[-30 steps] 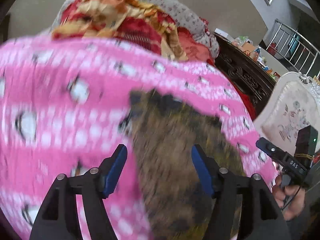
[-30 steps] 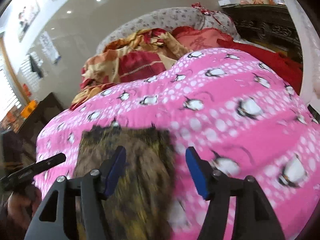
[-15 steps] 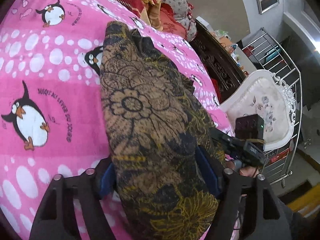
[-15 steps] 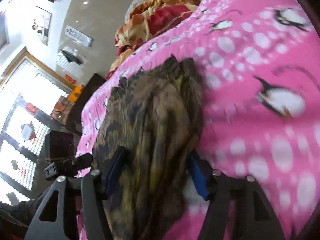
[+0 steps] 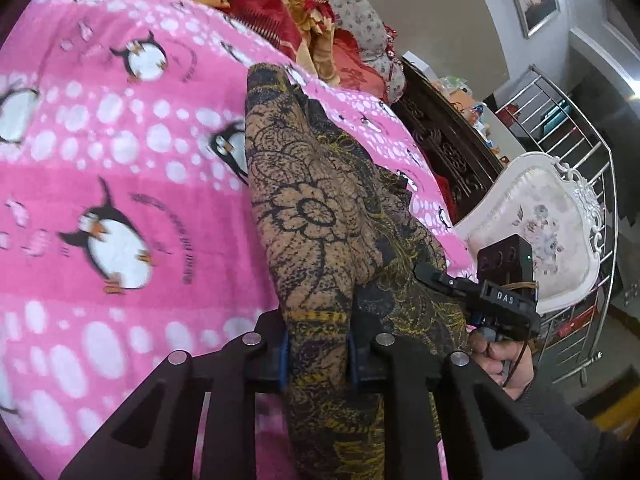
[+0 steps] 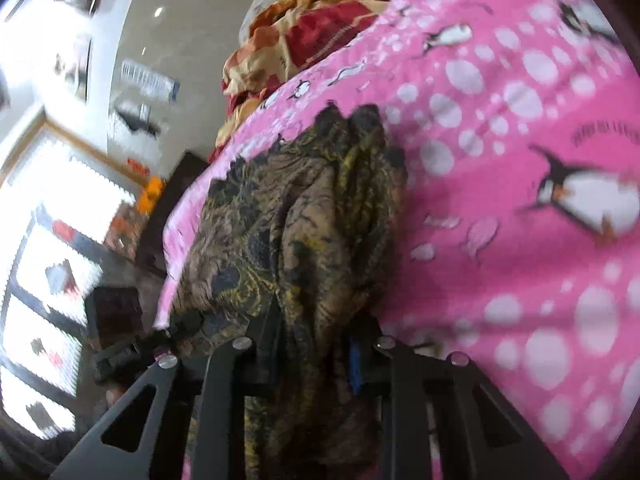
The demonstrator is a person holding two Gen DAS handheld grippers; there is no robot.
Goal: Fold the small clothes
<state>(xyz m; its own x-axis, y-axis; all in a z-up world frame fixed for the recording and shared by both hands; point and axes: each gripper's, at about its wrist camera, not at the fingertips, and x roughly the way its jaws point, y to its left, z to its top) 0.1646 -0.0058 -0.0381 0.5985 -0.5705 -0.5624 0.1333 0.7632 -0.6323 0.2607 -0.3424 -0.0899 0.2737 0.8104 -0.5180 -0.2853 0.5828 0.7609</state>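
Cloth (image 5: 320,216) with brown flowers lies on the pink bed cover (image 5: 120,160), long way running from near to far. Left gripper (image 5: 316,350) jaws are clenched on its near end; half a second ago they stood wide. Right gripper (image 6: 312,344) jaws are closing around its near end too.

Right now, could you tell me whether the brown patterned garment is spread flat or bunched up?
Bunched up: the brown patterned garment lies in a narrow, creased ridge along the pink penguin blanket, not flat.
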